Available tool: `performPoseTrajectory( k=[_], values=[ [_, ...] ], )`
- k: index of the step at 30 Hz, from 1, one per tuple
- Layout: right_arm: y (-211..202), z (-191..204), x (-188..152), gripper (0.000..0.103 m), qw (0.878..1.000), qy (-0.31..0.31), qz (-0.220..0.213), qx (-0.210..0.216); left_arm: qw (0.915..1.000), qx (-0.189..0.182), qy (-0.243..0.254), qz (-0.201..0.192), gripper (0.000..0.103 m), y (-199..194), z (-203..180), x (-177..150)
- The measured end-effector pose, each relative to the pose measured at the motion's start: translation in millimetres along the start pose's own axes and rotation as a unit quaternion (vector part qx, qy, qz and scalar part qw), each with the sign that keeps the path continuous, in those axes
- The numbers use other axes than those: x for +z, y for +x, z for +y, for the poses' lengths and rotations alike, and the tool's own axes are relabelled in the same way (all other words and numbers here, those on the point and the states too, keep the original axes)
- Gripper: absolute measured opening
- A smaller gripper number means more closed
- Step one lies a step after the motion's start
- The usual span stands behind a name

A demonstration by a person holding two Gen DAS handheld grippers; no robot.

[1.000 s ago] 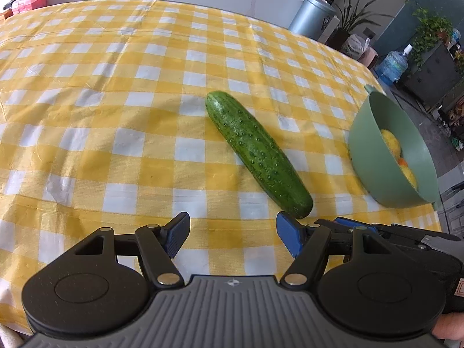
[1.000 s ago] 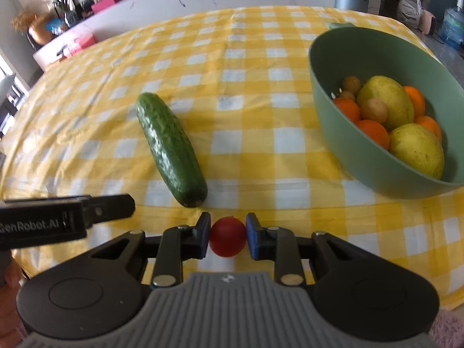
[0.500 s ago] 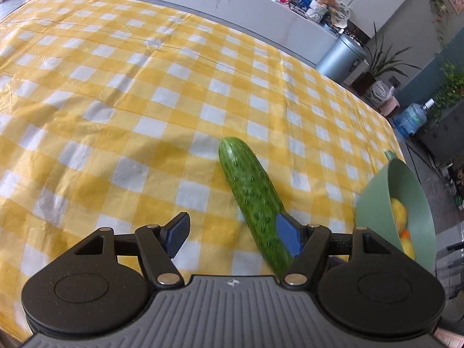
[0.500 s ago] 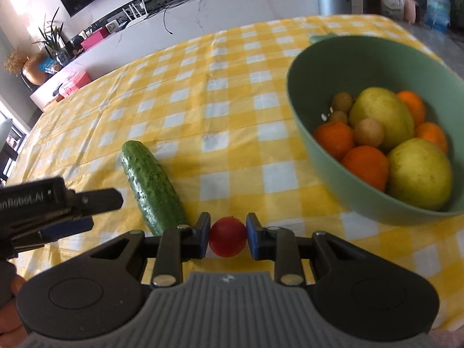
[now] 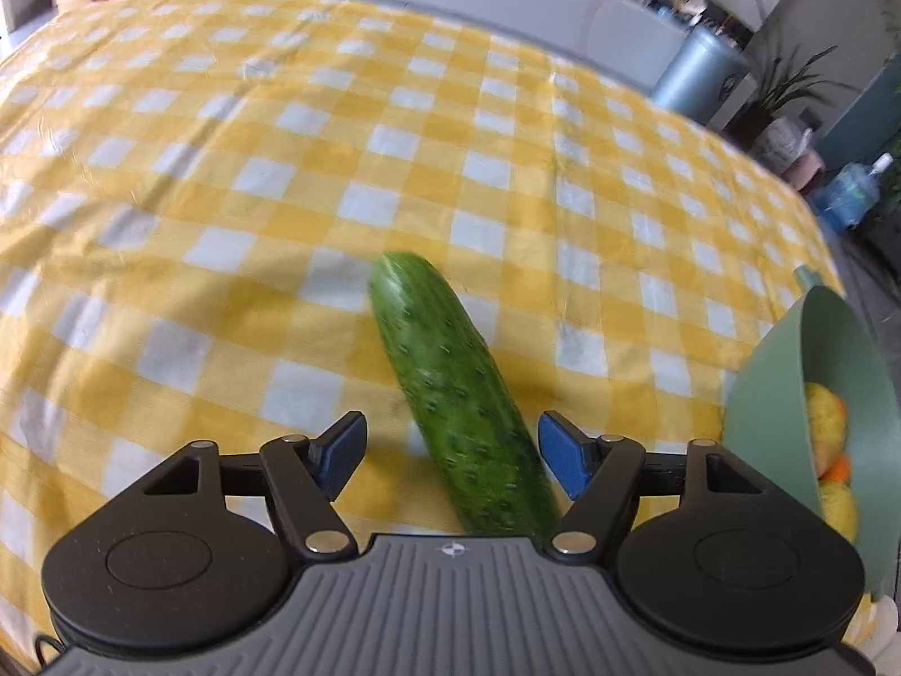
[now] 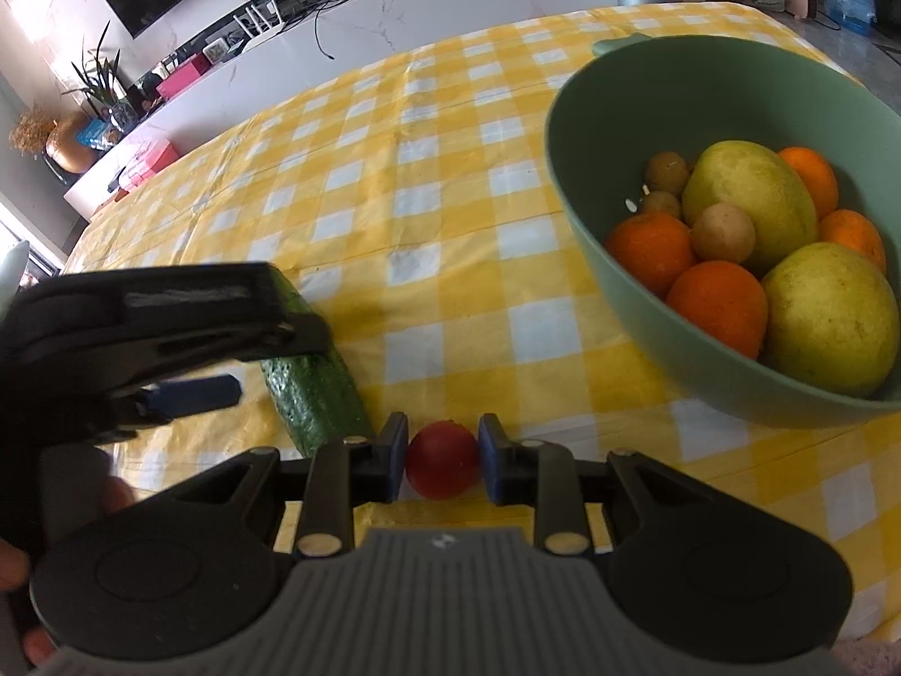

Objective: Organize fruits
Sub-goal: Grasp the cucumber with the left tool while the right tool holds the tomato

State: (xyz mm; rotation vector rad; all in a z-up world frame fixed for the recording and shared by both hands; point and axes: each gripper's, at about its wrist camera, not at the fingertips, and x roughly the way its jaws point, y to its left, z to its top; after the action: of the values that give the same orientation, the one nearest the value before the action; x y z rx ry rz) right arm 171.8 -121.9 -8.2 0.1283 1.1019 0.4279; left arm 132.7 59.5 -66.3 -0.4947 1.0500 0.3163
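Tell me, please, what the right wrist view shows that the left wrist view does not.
Only the right wrist view shows the right gripper shut on a small red fruit, the oranges and small brown fruits in the bowl, and the left gripper from outside. Only the left wrist view shows the left gripper open, jaws either side of the cucumber. Both show the cucumber, the green bowl and the yellow checked tablecloth.

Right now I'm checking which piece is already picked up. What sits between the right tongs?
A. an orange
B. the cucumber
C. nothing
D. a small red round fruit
D: in the right wrist view the right tongs are closed on a small red round fruit, while the cucumber lies on the checked cloth between the open left tongs.
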Motion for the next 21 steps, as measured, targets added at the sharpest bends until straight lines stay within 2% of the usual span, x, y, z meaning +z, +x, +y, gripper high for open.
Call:
performPoseTrajectory(
  k=[4,7,9,12,17,21],
  values=[
    [-2.6,-6.6,0.0,0.024,1.0,0.018,-0.001,0.008,0.999,0.035,-0.012,-0.026,0.078,2.9,-16.1,-3.2],
    [-4.0,-7.9,-1.0,0.024,1.0,0.024,0.0,0.008,0.9969,0.064,-0.012,-0.044,0.053,3.6,-20.8,-4.8],
    [-5.1,-8.9,-1.4,0.024,1.0,0.026,0.0,0.012,0.9961,0.07,0.001,-0.053,0.051,3.0,-22.1,-7.2],
    [-7.1,-9.1,-2.0,0.024,0.999,0.027,-0.001,0.018,0.9974,0.051,0.006,-0.05,0.05,-0.2,-16.1,-7.7],
    [-7.4,-10.0,-1.1,0.024,0.999,0.025,-0.002,0.023,0.9993,-0.008,-0.004,-0.037,0.048,-11.6,1.3,-4.9],
    [-9.5,-12.2,-1.1,0.024,0.999,0.027,-0.005,0.026,0.9985,-0.041,-0.008,-0.035,0.048,-24.8,13.1,-6.7]
  ],
)
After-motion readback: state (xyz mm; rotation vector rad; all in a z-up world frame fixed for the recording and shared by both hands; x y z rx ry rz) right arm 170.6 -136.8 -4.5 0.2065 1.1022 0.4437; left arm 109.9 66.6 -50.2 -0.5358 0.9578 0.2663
